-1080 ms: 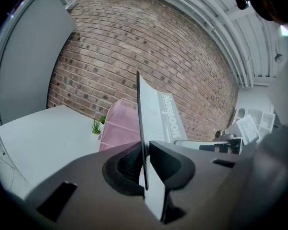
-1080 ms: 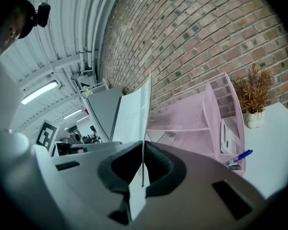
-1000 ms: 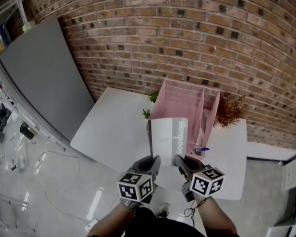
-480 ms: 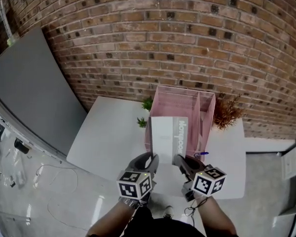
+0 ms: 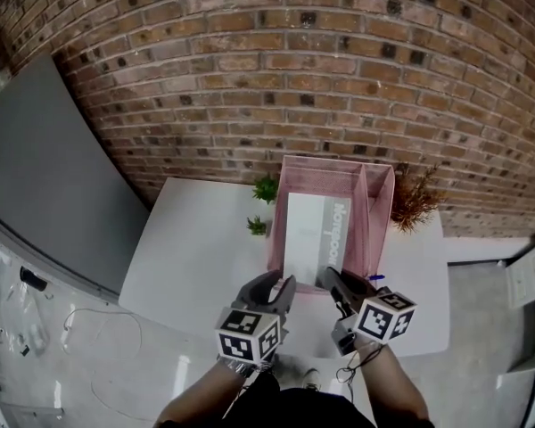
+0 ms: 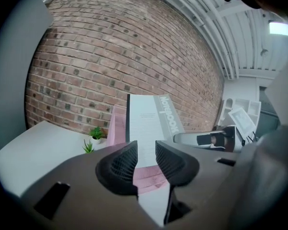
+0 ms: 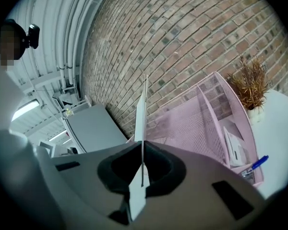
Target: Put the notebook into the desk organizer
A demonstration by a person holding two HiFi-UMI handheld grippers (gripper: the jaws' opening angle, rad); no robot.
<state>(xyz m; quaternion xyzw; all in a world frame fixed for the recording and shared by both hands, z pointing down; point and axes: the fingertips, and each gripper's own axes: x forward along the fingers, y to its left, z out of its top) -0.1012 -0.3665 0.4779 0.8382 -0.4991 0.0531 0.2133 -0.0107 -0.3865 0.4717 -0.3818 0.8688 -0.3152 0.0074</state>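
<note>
The white and grey notebook (image 5: 314, 237) stands on edge over the large left compartment of the pink mesh desk organizer (image 5: 325, 172) on the white table. My right gripper (image 5: 333, 281) is shut on its near lower corner; in the right gripper view the notebook's thin edge (image 7: 140, 119) runs up from between the pads of the right gripper (image 7: 142, 169). My left gripper (image 5: 275, 283) is just short of the notebook (image 6: 149, 123). Its jaws have just been opening and stand apart around nothing, as the left gripper view shows of the left gripper (image 6: 145, 159). The notebook's bottom edge is hidden.
Two small green plants (image 5: 266, 188) (image 5: 256, 226) stand left of the organizer, and a dried brown plant (image 5: 416, 199) stands to its right. A blue pen (image 5: 375, 277) pokes from the right front compartment. A brick wall is behind, and a grey panel (image 5: 45, 168) is at left.
The notebook and both grippers have moved toward the wall, from the organizer's front to over its large compartment. The left jaws have opened off the notebook.
</note>
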